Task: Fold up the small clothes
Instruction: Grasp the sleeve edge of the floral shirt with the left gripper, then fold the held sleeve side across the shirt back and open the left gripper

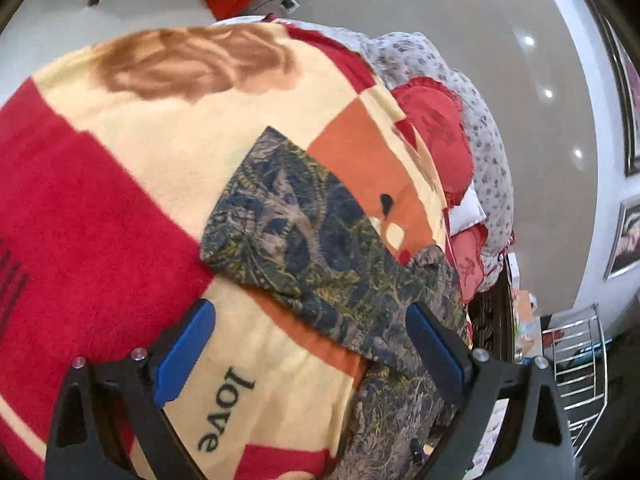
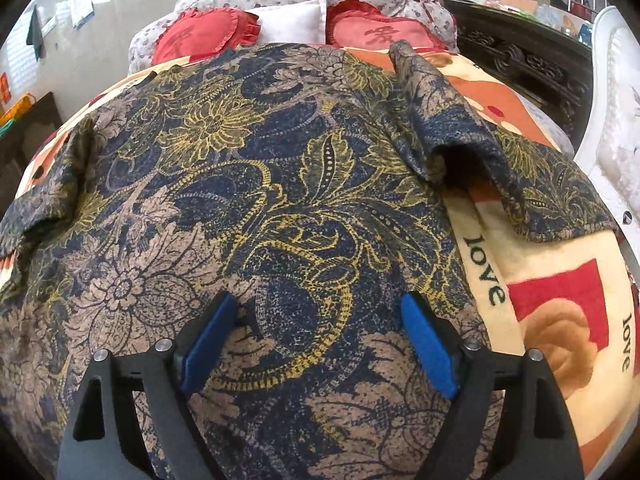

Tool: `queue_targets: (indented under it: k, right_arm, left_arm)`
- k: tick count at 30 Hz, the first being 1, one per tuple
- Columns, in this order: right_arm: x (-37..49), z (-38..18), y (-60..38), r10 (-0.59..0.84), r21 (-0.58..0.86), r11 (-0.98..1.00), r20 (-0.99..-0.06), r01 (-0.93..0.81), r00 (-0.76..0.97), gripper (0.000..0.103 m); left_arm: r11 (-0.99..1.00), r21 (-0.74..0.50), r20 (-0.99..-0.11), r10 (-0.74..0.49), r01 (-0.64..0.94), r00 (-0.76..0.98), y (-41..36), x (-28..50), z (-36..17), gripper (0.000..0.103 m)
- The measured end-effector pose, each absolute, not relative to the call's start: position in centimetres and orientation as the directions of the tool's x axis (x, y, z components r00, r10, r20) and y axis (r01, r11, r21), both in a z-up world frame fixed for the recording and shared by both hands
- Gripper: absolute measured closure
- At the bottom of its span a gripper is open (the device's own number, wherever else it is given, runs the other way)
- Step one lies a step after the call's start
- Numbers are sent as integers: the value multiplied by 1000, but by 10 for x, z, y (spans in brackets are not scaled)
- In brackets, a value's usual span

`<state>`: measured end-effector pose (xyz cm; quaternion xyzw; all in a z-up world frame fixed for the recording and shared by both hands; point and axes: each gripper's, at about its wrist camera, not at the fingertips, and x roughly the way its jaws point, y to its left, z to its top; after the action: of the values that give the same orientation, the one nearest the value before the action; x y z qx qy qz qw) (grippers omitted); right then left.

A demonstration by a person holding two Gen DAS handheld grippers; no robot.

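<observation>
navy-and-gold paisley garment point(image 2: 256, 184), spread flat on a fleece blanket point(image 2: 560, 292) printed red, cream and orange with the word "love"; one sleeve point(image 2: 452, 120) folded inward at 1 o'clock in the right wrist view. right gripper point(image 2: 316, 340): blue pads parted wide, hovering over the garment body, holding nothing. left gripper point(image 1: 312, 352): jaws likewise spread, empty, above the blanket with the other sleeve point(image 1: 288, 208) at 12 o'clock. two red heart cushions point(image 2: 200, 34) and a white pillow point(image 2: 294, 22) at 12 o'clock beyond
</observation>
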<state>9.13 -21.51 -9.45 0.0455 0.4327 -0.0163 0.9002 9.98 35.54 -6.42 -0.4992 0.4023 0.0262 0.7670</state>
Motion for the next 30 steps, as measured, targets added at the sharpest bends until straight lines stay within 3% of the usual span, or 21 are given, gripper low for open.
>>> queue_targets:
  k: [7, 9, 11, 14, 15, 19, 25, 30]
  right_arm:
    - [91, -95, -215, 11, 69, 995, -780, 69, 625, 11]
    - [91, -95, -215, 10, 68, 995, -780, 69, 625, 11]
    - [91, -95, -215, 11, 70, 995, -780, 69, 626, 11]
    - [91, -95, -216, 11, 69, 995, -780, 70, 625, 11]
    - [90, -95, -216, 11, 69, 995, -780, 69, 626, 10]
    - [91, -95, -216, 13, 72, 995, -780, 70, 625, 10]
    - [91, -95, -216, 12, 72, 995, -780, 70, 625, 10]
    - [91, -94, -216, 11, 71, 995, -780, 71, 625, 10]
  left_arm:
    - [507, -743, -632, -316, -437, 708, 369, 124, -66, 7]
    - [535, -697, -677, -272, -477, 684, 371, 131, -66, 24]
    - [570, -620, -746, -214, -539, 631, 373, 136, -68, 68]
    - [606, -559, -787, -175, -566, 591, 375, 139, -67, 93]
    - [621, -550, -788, -165, -559, 593, 375, 138, -65, 97]
    - [705, -478, -758, -30, -524, 651, 374, 130, -16, 98]
    - [717, -418, -564, 276, -558, 778, 410, 95, 98, 98]
    - [762, -423, -506, 250, -491, 825, 396, 106, 131, 98]
